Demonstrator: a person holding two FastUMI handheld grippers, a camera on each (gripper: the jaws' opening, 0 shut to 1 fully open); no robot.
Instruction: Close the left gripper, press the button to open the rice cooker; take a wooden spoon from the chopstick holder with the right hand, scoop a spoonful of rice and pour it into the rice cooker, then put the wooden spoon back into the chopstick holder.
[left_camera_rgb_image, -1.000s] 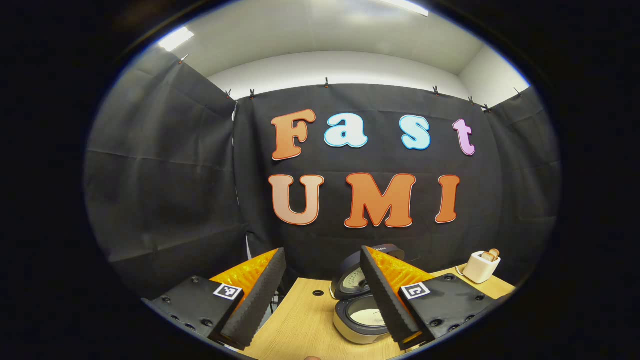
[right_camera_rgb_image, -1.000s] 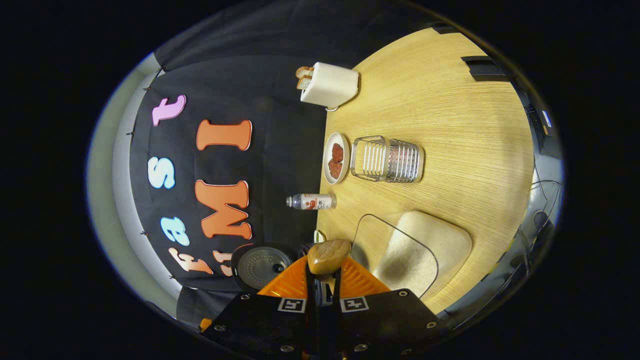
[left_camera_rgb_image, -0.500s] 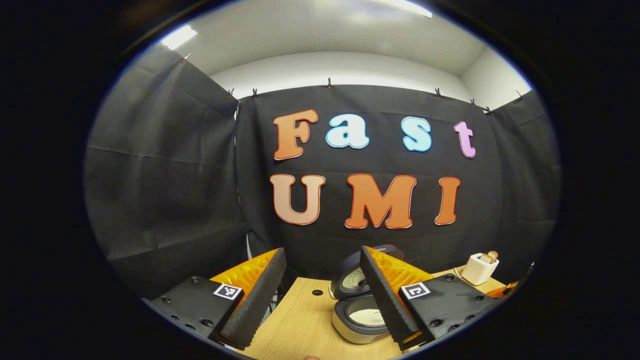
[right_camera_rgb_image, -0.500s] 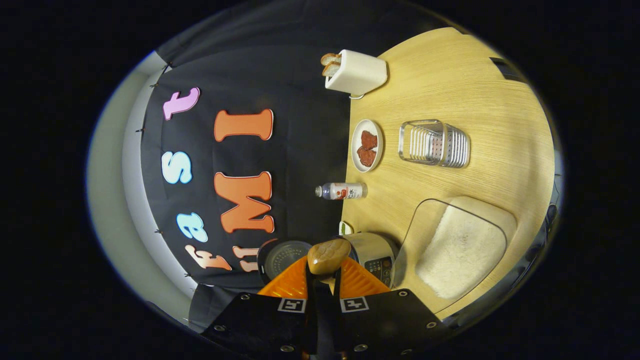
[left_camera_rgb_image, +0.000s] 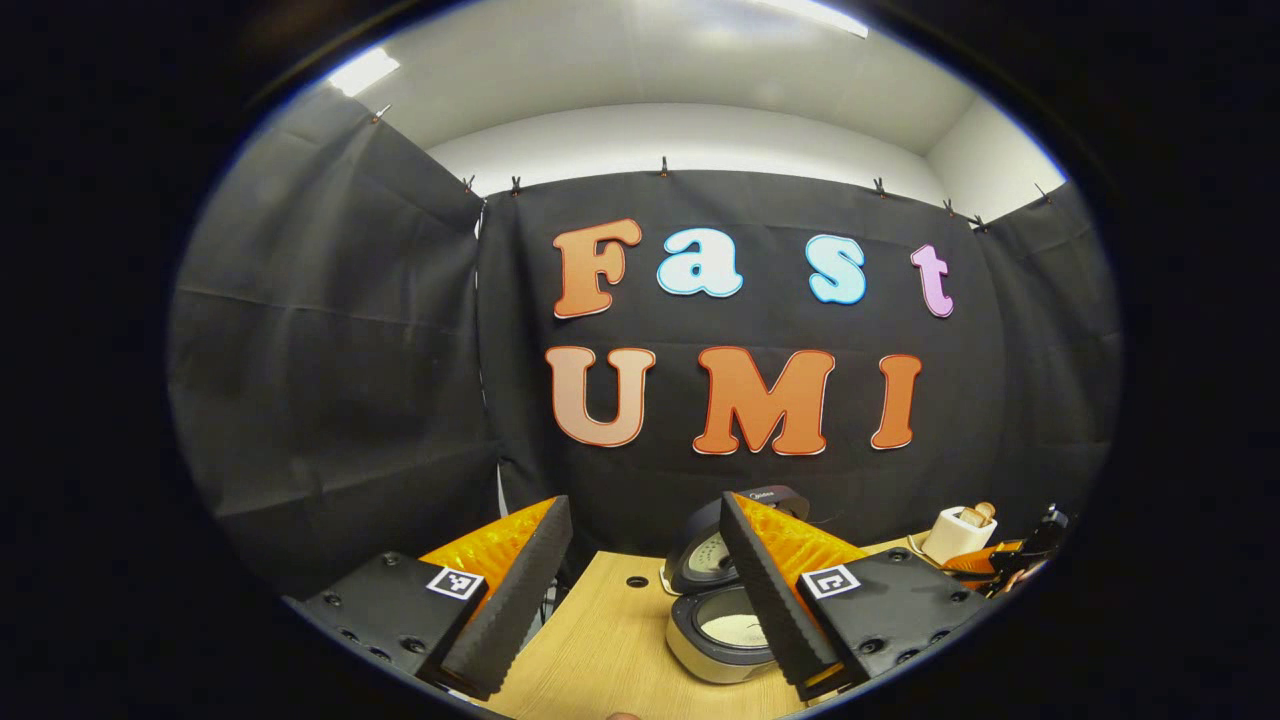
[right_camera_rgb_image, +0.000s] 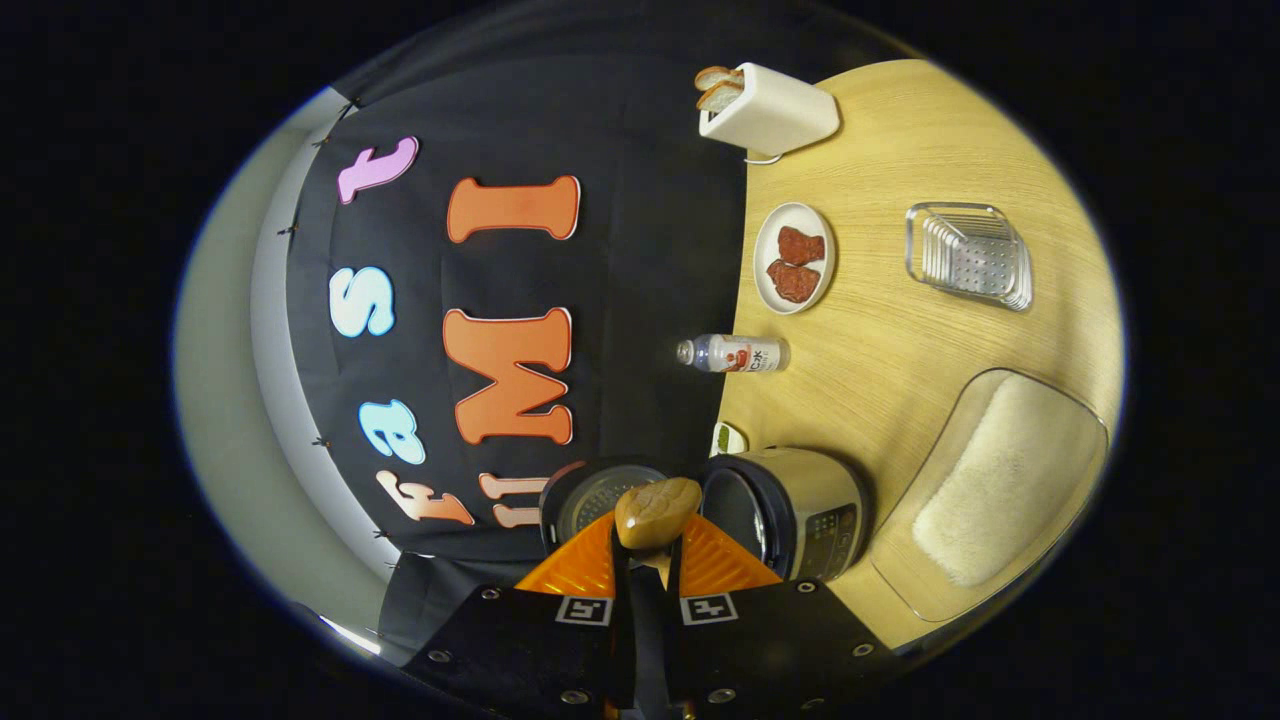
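Spoon held over the open rice cooker

The right gripper (right_camera_rgb_image: 648, 545) clenches the wooden spoon (right_camera_rgb_image: 657, 511); the rice cooker (right_camera_rgb_image: 790, 510) sits at three o'clock. The left gripper (left_camera_rgb_image: 640, 585) gapes, released.

The rice cooker (right_camera_rgb_image: 800, 510) stands on the counter (right_camera_rgb_image: 900, 330) with its lid (right_camera_rgb_image: 598, 495) swung fully open, a pale round body with a dark rim and a control panel on its front. In the left gripper view the rice cooker (left_camera_rgb_image: 722, 640) shows a layer of white rice in its inner pot. The wooden spoon (right_camera_rgb_image: 657, 511) has a rounded brown bowl and sits pinched between the fingers of the right hand-held gripper (right_camera_rgb_image: 648, 560). The metal slatted chopstick holder (right_camera_rgb_image: 968, 255) stands apart, beyond the clear tray of rice (right_camera_rgb_image: 1000, 480).
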